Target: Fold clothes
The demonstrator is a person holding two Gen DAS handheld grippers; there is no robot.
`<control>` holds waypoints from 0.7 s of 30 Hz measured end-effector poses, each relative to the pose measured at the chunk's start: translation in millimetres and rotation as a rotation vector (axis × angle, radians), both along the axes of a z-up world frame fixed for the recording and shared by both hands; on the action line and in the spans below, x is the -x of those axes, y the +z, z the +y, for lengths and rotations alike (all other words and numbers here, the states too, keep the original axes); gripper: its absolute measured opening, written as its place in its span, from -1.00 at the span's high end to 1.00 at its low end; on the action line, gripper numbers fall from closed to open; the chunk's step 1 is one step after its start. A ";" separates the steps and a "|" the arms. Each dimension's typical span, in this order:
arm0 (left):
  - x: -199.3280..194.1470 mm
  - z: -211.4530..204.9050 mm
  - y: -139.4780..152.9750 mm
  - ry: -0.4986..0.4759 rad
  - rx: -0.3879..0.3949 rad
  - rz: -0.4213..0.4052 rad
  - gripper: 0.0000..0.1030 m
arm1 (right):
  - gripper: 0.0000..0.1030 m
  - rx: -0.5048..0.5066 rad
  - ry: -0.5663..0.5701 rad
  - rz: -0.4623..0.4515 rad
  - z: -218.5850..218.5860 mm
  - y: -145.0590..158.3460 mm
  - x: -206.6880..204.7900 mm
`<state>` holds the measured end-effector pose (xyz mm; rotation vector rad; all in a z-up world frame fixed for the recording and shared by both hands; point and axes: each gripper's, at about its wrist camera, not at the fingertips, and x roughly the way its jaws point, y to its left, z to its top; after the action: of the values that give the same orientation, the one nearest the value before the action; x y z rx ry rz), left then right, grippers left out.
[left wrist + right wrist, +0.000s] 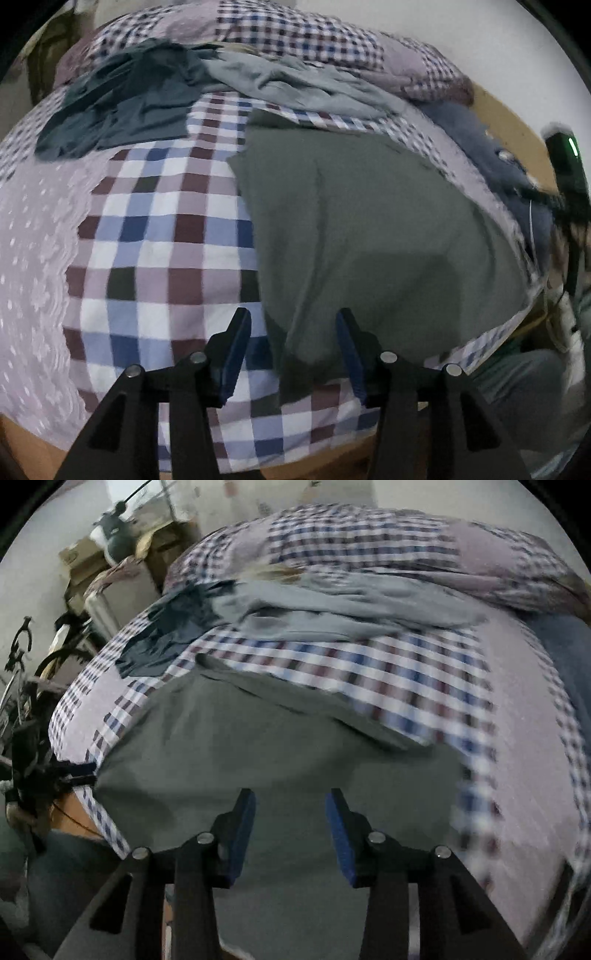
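Bed (155, 236) under a checked cover of maroon, blue and white squares, with a pale lilac dotted panel (33, 258) along one side. Nearest, left claw (291, 328) released, blue pads apart, nothing pressed between them; only the near corner of the grey-green garment (362, 229) lying below the gap, flat on the cover. Right claw (290, 805) likewise released, pads spread above the same grey-green garment (258, 753), cloth beneath but not pinched. Garment spread smooth across the near part of the bed, one edge close to the mattress side. Beyond it, a band of bare checked cover (369, 664). Farther back, a crumpled dark teal garment (122, 107) and, just beside it and touching, a rumpled light grey garment (288, 85). Behind those, a bunched checked quilt (303, 37) against a pale wall. Off the bed's far side in the right wrist view, cardboard boxes (85, 561), blurred.
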<state>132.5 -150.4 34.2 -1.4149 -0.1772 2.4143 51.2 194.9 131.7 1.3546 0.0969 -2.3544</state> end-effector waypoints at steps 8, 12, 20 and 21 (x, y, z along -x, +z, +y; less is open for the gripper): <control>-11.5 -10.0 -5.2 -0.007 -0.052 0.008 0.98 | 0.17 -0.053 0.009 -0.099 -80.1 -58.1 83.7; -14.6 -14.5 -7.1 -0.018 -0.099 0.005 0.98 | 0.17 -0.103 -0.008 -0.102 -97.0 -77.1 118.5; -18.0 -36.4 -8.2 0.032 -0.178 -0.007 0.95 | 0.21 -0.119 -0.166 0.107 -107.6 -40.9 208.9; -19.7 -43.1 -7.1 0.052 -0.187 -0.007 0.95 | 0.19 -0.092 -0.177 0.128 -106.5 -30.6 209.6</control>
<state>152.2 -193.6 27.1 -1.3497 -0.4336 2.3638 -158.4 88.4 101.1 1.3008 0.1293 -2.6136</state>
